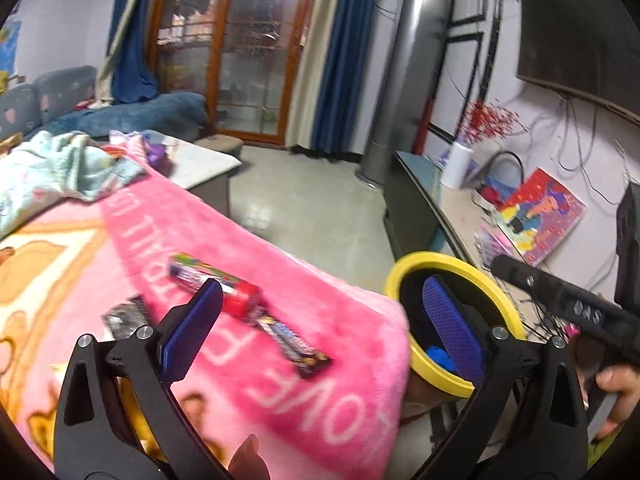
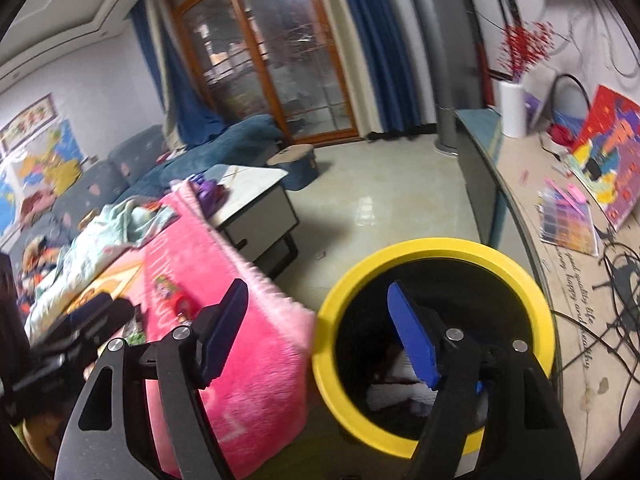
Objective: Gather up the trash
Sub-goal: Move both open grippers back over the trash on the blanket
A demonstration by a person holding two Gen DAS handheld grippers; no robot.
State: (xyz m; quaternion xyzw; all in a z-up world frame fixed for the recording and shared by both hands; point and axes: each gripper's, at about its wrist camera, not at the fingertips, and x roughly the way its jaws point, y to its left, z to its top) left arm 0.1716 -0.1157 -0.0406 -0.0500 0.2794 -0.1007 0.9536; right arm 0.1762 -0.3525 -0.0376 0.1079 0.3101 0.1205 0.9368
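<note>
Both grippers are hanging empty with jaws wide apart: the left gripper (image 1: 320,328) over the pink blanket (image 1: 280,280), where candy wrappers (image 1: 244,300) are lying, the right gripper (image 2: 320,332) by the yellow bin (image 2: 436,344), likely positioned for dropping trash.

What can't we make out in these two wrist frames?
- Bin contents: right wrist view, dark interior, right fingers in front; only whitish scraps show.
- Wrapper print: left wrist view, motion blur.
- Dark packet: left wrist view, partly behind left fingers.
- Blanket underside: covered.
</note>
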